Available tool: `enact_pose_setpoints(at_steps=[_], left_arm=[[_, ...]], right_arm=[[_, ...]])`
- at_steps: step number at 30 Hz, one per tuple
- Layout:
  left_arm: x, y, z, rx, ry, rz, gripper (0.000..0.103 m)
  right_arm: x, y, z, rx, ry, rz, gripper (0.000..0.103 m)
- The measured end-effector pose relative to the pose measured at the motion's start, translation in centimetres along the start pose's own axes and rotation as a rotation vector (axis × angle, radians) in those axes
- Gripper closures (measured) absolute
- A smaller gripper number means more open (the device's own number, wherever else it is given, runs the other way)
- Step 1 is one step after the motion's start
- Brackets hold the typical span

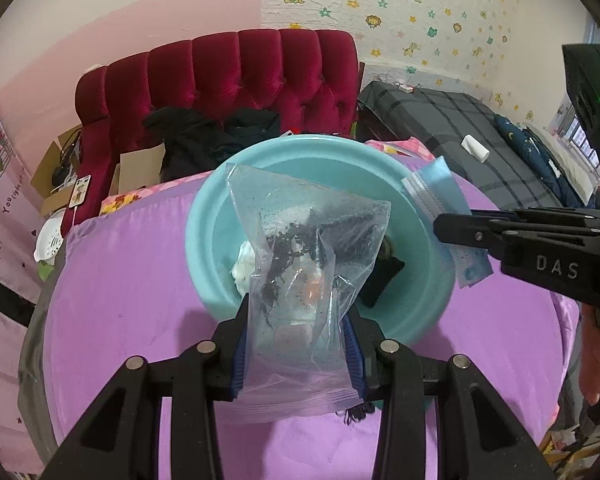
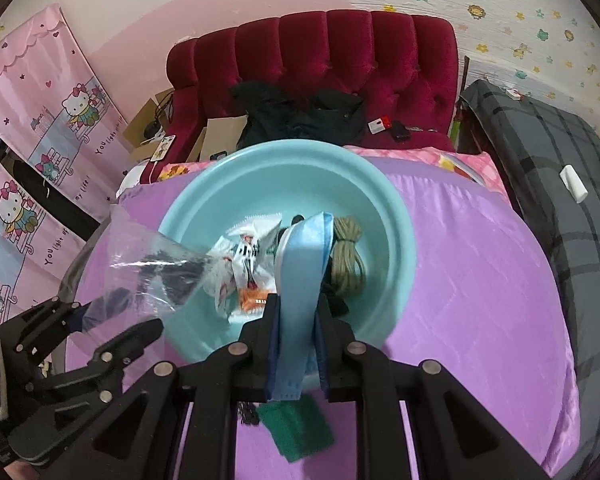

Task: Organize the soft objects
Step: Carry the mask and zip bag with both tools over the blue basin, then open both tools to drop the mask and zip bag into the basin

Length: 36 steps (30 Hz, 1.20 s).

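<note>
My left gripper [image 1: 296, 344] is shut on a clear plastic bag [image 1: 300, 264] with dark bits inside, held above the near rim of a light blue basin [image 1: 416, 216]. My right gripper [image 2: 296, 344] is shut on a light blue face mask [image 2: 300, 272], held over the basin [image 2: 204, 200]. The mask [image 1: 440, 188] and right gripper [image 1: 460, 228] also show in the left wrist view. The bag [image 2: 152, 264] and left gripper [image 2: 100, 320] also show in the right wrist view. In the basin lie a white wrapper [image 2: 240, 260], an olive cord bundle [image 2: 348, 256] and a black item [image 1: 380, 280].
The basin sits on a purple sheet [image 2: 480, 280]. A green cloth [image 2: 300, 432] lies on the sheet below my right gripper. A red tufted headboard [image 2: 340, 52] with dark clothes [image 2: 300, 116] stands behind. A grey plaid bed [image 2: 560, 184] is at the right.
</note>
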<state>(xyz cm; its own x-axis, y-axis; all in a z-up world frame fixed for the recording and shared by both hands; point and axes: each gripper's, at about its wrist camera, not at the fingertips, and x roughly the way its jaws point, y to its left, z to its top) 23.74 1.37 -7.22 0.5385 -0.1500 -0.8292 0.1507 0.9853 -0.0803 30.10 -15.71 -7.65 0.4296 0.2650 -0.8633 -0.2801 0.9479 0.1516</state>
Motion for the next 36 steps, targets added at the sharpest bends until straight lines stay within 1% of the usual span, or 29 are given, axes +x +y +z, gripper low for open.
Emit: enact_pose_setpoints(at_steps=[6, 11, 14, 20, 25, 30, 34, 36], left_arm=[[2.2, 0.3, 1.5, 0.006, 0.009, 0.004, 0.060], [4.8, 0.8, 2.9, -0.004, 0.027, 0.010, 0.060], [6.0, 0.9, 3.5, -0.005, 0.033, 0.011, 0.060], [8.8, 0.6, 3.9, 0.009, 0.070, 0.022, 0.060], [10.8, 0.7, 3.8, 0.012, 0.104, 0.028, 0.060], [11.7, 0.5, 3.4, 0.023, 0.127, 0.035, 0.060], [11.2, 0.5, 3.5, 0.025, 0.117, 0.035, 0.059], [11.2, 0.4, 3.6, 0.030, 0.120, 0.036, 0.058]], right_arm=[[2.5, 0.1, 1.9, 0.001, 0.013, 0.005, 0.086], [4.7, -0.3, 3.1, 0.003, 0.011, 0.009, 0.086], [6.5, -0.6, 3.7, 0.002, 0.018, -0.002, 0.086], [9.4, -1.5, 4.1, 0.037, 0.047, 0.008, 0.085], [11.3, -1.8, 3.8, 0.041, 0.058, -0.004, 0.085], [11.9, -2.1, 3.9, 0.042, 0.071, -0.006, 0.084], [11.9, -2.0, 3.7, 0.042, 0.070, -0.010, 0.082], [11.8, -2.1, 3.7, 0.049, 0.068, -0.006, 0.078]])
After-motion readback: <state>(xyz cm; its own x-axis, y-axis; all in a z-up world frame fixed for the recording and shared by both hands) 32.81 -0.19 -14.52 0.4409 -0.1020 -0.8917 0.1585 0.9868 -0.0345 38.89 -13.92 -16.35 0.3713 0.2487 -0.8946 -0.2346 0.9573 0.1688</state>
